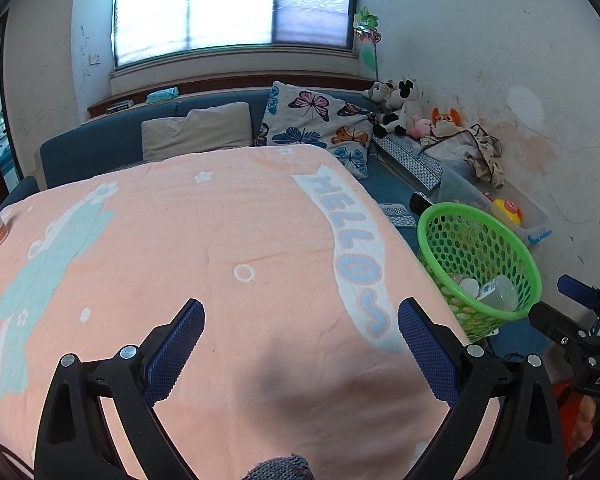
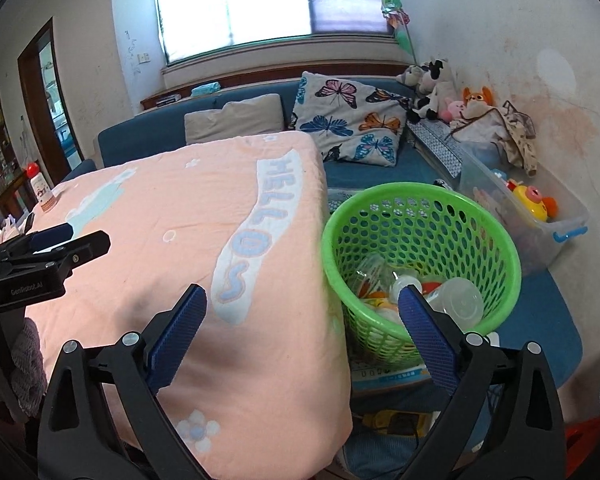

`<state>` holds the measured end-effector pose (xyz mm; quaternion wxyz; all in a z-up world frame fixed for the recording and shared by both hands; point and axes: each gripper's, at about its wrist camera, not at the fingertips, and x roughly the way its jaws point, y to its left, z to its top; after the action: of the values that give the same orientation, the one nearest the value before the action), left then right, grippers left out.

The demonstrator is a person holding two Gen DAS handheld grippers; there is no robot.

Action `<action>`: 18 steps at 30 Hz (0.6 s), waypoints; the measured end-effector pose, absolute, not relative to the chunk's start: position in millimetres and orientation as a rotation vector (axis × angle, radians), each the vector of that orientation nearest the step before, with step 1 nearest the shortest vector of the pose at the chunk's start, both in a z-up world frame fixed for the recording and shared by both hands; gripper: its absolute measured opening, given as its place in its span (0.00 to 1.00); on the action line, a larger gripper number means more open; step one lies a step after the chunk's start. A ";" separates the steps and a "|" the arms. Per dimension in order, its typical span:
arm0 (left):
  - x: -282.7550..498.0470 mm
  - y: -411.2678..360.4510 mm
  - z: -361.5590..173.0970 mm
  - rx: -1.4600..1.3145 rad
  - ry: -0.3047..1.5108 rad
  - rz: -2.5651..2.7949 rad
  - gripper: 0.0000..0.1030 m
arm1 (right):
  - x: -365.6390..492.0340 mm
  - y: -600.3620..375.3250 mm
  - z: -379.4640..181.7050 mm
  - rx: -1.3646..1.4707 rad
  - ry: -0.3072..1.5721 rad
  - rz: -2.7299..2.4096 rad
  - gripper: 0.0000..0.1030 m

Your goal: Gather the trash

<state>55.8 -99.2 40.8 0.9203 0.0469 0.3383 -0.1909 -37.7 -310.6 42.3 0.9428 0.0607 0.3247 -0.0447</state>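
Looking along your right tool (image 2: 302,306), you see its blue-padded jaws spread wide with nothing between them; the left pad hangs over the edge of the peach blanket, the right pad over the rim of the green basket (image 2: 496,236). That basket is a round, perforated plastic bin standing on the blue mat just beside the blanket-covered desk (image 2: 160,208), to its right. Inside it lies the collected trash: a clear plastic bottle with a wide pale lid (image 2: 458,300) lying on its side, a second clear bottle (image 2: 370,270) behind it, and some orange and yellow scraps at the bottom that are too jumbled to name. The bottles sit just beyond and slightly right of your right tool's tips, lower than the pads.

Your left tool (image 1: 302,314) also stands open and empty, both pads hovering over the blanket near the white "HELLO" banner (image 1: 352,248). From that view the green basket (image 1: 432,224) is off to the right of the tool, past the desk's edge, with a clear bottle bearing a blue-and-white label (image 1: 498,292) visible through its mouth. Your right tool shows at the far right of that view, just past the basket's near rim.

At the desk's far left corner stands a small white bottle with a red cap (image 2: 42,190), upright, well apart from both tools. Beyond the desk you have a blue sofa with a butterfly cushion (image 2: 348,120), soft toys in the corner, and a clear storage box (image 2: 560,220) holding a yellow toy beside the basket.
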 end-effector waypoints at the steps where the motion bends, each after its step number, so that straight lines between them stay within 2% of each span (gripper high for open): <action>1: 54.8 -98.7 40.9 0.098 0.692 -0.389 0.91 | -39.6 -309.4 42.3 0.124 0.661 -0.093 0.94; 18: 40.6 -87.1 40.4 0.073 0.678 -0.351 0.91 | -46.3 -304.0 43.3 0.110 0.653 -0.085 0.94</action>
<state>40.6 -87.1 40.4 0.9273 0.0354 0.3309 -0.1713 -46.3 -304.0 43.3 0.9448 0.0542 0.3203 -0.0418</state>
